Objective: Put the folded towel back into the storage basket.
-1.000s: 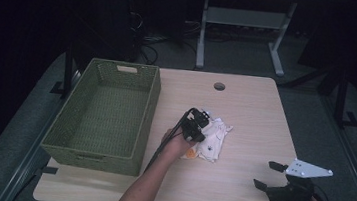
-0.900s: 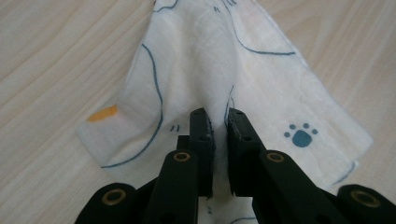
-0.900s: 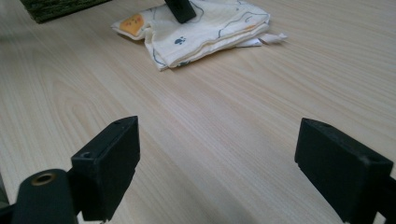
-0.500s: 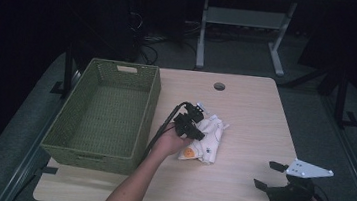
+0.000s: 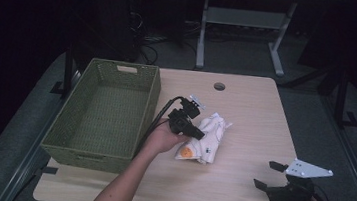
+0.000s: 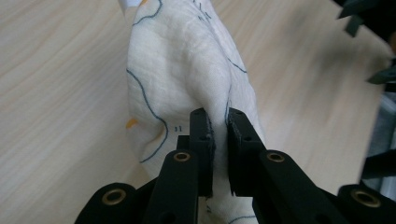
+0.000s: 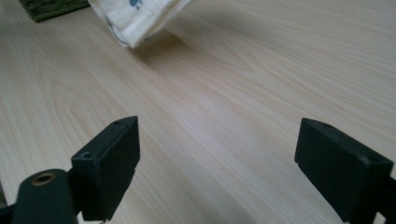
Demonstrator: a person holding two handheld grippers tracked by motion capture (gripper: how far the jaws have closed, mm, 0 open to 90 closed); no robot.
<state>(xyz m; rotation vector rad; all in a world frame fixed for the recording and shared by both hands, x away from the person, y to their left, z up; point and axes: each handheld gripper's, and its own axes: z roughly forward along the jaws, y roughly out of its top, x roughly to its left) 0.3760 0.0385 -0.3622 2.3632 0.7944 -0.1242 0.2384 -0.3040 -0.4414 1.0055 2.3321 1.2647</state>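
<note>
A white cloth (image 5: 211,136) with orange and blue prints lies bunched at the table's middle, just right of the basket. My left gripper (image 5: 201,133) is shut on a fold of it. In the left gripper view the two jaws (image 6: 219,122) pinch the cloth (image 6: 182,60), which rises in a hump beyond them. My right gripper (image 5: 267,174) is held low over the table's front right corner, open and apart from the cloth. The right gripper view has its jaws (image 7: 224,140) wide apart over bare wood, with the cloth's edge (image 7: 140,14) farther off at upper left.
A green woven basket (image 5: 91,155) stands on the left of the wooden table (image 5: 255,118); a corner of the basket (image 7: 51,7) appears in the right gripper view. A round cable hole (image 5: 219,86) sits near the far edge. Dark floor and a desk frame lie beyond.
My left gripper has shifted a little left and away from me with the cloth in it, and the cloth has bunched up. The right gripper has stayed put.
</note>
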